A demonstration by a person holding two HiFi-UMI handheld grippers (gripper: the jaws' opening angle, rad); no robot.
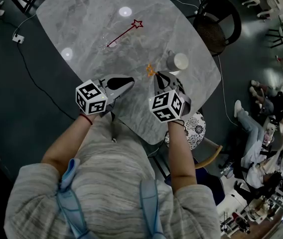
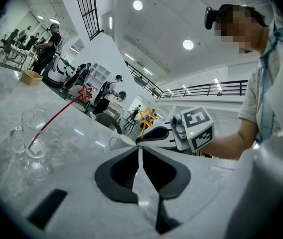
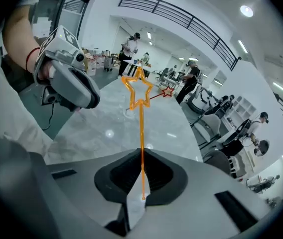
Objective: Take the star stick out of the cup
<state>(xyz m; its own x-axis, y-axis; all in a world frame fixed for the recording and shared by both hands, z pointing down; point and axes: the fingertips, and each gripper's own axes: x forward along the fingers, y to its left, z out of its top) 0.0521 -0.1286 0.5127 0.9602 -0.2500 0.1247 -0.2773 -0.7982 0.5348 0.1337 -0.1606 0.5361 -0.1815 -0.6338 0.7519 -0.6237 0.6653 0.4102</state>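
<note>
Grey marble table (image 1: 76, 29) carries a clear glass cup (image 2: 32, 133) and a white mug (image 1: 177, 61).

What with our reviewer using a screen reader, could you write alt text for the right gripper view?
The right hand-held gripper is shut on the stem of an orange star stick, its star pointing away over a grey marble table. The left hand-held gripper sits at upper left, and a red star stick shows farther off.

Little shows from above
In the head view the right gripper (image 1: 161, 75) covers most of the orange star stick (image 1: 150, 70); the clear glass (image 1: 109, 45) at eleven o'clock barely shows.
</note>
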